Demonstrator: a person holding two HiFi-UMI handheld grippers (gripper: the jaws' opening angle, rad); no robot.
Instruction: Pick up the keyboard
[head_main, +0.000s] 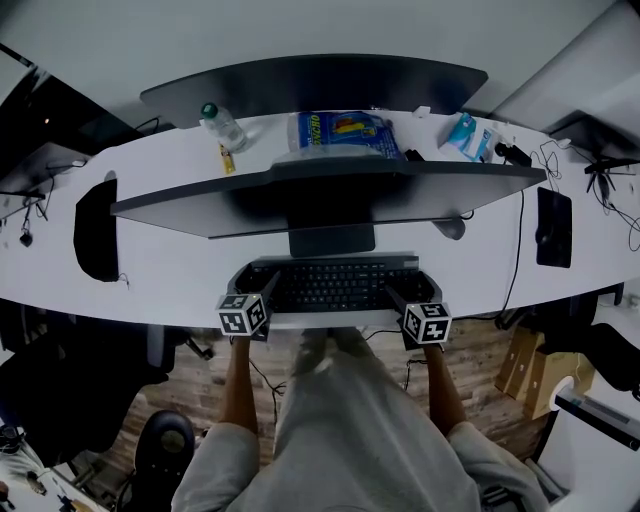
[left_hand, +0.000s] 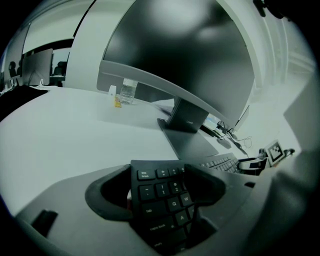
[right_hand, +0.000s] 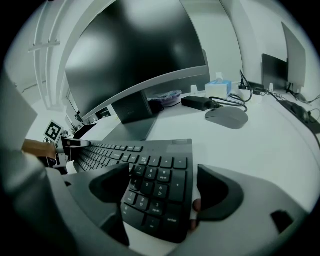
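My left claw (left_hand: 159, 186) and right claw (right_hand: 162, 187) each pinch one end of the flat black keyboard (head_main: 335, 285), at the front edge of the white table (head_main: 180, 270). The grip looks made. I judge the lift remains, though I cannot tell whether the keyboard has cleared the table.

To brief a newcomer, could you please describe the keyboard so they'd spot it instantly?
Find the nearer curved monitor on the white desk. Before its stand, at the near edge, lies the black keyboard. It alone has keys, with the left gripper and right gripper at its ends.
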